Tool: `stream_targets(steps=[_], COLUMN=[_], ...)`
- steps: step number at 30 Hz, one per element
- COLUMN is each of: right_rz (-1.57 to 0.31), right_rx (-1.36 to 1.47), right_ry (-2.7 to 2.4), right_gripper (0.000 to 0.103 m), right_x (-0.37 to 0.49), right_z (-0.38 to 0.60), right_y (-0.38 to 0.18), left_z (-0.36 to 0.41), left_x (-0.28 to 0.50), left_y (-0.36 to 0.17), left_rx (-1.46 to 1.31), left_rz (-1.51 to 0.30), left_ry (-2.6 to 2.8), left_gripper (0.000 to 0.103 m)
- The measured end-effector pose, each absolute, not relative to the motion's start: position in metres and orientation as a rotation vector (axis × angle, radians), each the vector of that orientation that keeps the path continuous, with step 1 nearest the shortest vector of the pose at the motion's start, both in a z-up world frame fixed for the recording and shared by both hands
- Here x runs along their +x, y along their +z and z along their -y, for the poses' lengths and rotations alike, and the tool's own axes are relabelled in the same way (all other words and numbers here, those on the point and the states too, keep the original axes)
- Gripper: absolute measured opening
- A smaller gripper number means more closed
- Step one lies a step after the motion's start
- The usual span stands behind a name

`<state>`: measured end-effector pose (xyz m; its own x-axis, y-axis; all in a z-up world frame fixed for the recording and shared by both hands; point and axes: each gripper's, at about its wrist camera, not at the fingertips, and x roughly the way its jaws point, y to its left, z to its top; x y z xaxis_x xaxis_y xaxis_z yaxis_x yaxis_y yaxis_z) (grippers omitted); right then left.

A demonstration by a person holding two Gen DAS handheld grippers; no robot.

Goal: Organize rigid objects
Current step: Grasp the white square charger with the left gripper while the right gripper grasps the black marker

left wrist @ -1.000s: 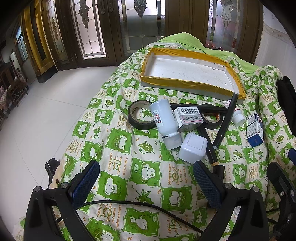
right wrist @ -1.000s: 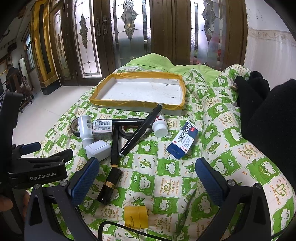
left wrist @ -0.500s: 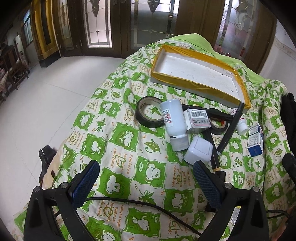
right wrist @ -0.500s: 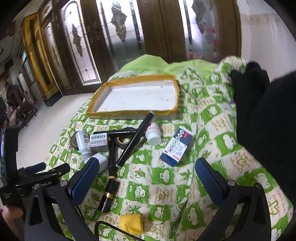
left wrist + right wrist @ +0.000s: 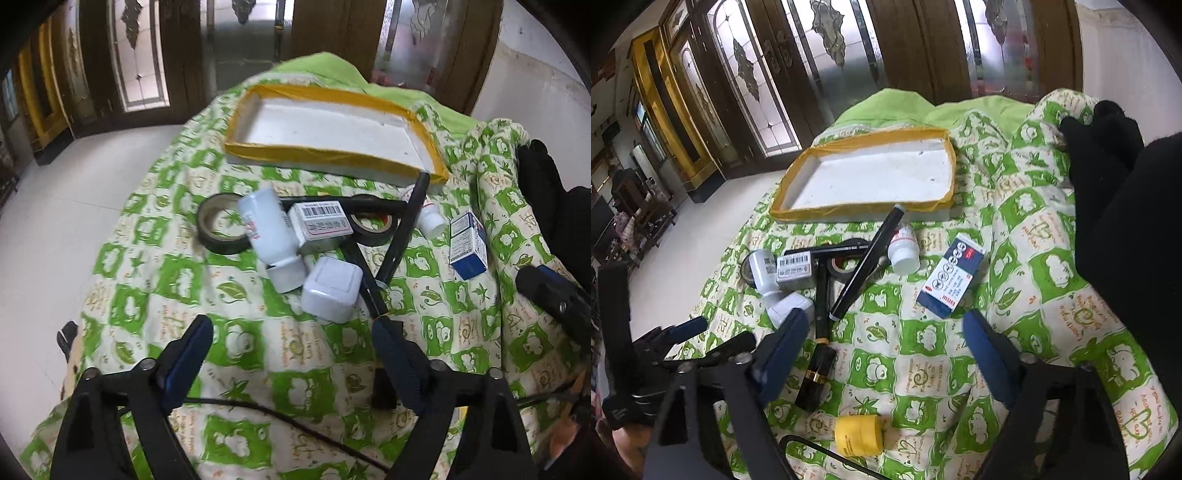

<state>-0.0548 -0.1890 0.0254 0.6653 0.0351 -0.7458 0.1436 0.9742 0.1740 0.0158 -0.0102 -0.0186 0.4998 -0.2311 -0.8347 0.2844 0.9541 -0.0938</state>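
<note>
The white tray (image 5: 334, 131) with its yellow rim lies empty at the far end of the green-patterned quilt (image 5: 155, 280), so the sorting looks barely begun: every piece is outside it. Just before the tray lies a heap: tape roll (image 5: 218, 229), white bottle (image 5: 267, 230), barcoded box (image 5: 321, 225), square white case (image 5: 331, 288) and crossed black pens (image 5: 866, 264); a blue box (image 5: 951, 282) lies apart to the right, a yellow roll (image 5: 860, 434) nearest. The next move likely calls for picking one piece off the heap without dragging its neighbours. The left gripper (image 5: 291, 360) and right gripper (image 5: 886, 349) hover short of the heap, jaws wide but closing, nothing between them.
</note>
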Motion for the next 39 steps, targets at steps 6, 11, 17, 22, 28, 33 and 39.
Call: stream_targets(steps=[6, 11, 17, 22, 28, 33, 39], right_rz=[-0.853, -0.87, -0.874, -0.876, -0.882, -0.898, -0.978], right_rx=[0.232, 0.257, 0.257, 0.253, 0.261, 0.273, 0.433], right_ry=[-0.065, -0.07, -0.07, -0.069, -0.069, -0.051, 0.016], right_gripper=[0.081, 0.081, 0.081, 0.081, 0.081, 0.081, 0.068], right_x=[-0.054, -0.051, -0.05, -0.05, -0.05, -0.046, -0.013], right_z=[0.19, 0.195, 0.195, 0.194, 0.195, 0.194, 0.202], right_y=[0.021, 0.015, 0.014, 0.013, 0.011, 0.009, -0.003], left_z=[0.03, 0.05, 0.058, 0.056, 0.042, 0.04, 0.037], left_x=[0.037, 0.046, 0.048, 0.043, 0.031, 0.03, 0.037], left_y=[-0.027, -0.042, -0.043, -0.043, -0.04, -0.043, -0.045], left_rx=[0.109, 0.199, 0.226, 0.232, 0.203, 0.189, 0.15], left_rz=[-1.012, -1.049, -1.035, -1.054, -1.118, -1.113, -1.089], left_ry=[-0.329, -0.355, -0.377, -0.388, -0.44, -0.439, -0.414], left_gripper=[0.083, 0.069, 0.046, 0.044, 0.043, 0.043, 0.043])
